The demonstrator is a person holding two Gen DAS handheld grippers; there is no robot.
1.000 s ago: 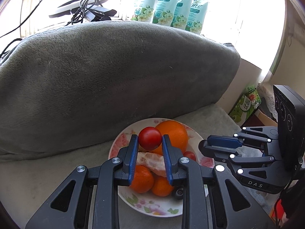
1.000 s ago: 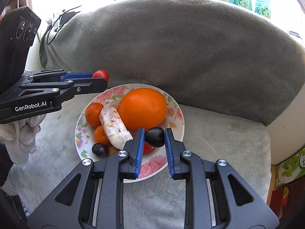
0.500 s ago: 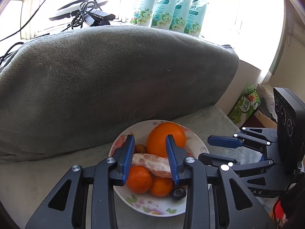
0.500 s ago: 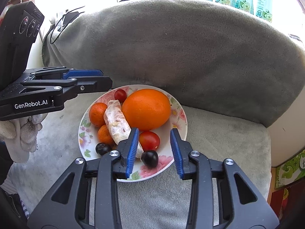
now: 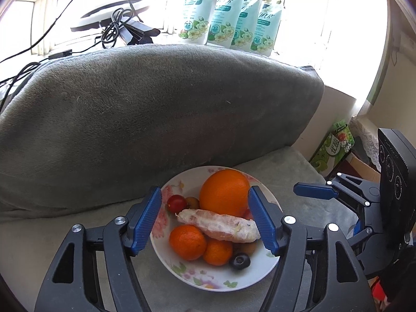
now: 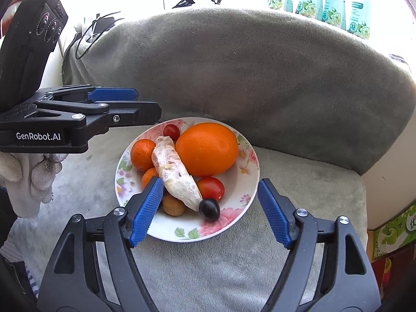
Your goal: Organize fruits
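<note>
A floral plate (image 5: 182, 273) (image 6: 244, 189) sits on the grey cushioned seat. It holds a large orange (image 5: 224, 192) (image 6: 207, 148), a peeled citrus segment (image 5: 221, 225) (image 6: 175, 173), small oranges (image 5: 187, 241) (image 6: 142, 154), cherry tomatoes (image 5: 176, 203) (image 6: 210, 188) and dark grapes (image 5: 239, 260) (image 6: 209, 208). My left gripper (image 5: 206, 221) is open and empty above the plate. My right gripper (image 6: 209, 213) is open and empty over the plate's near edge. The left gripper also shows at the left of the right wrist view (image 6: 124, 106).
A thick grey blanket (image 5: 156, 109) covers the seat back behind the plate. Detergent pouches (image 5: 228, 23) and cables (image 5: 114, 26) stand on the windowsill. A green carton (image 5: 332, 148) stands at the right, off the seat.
Both grippers let go of their fruit: the cherry tomato and the dark grape now lie on the plate. Both jaws have opened wide and pulled back a little.
</note>
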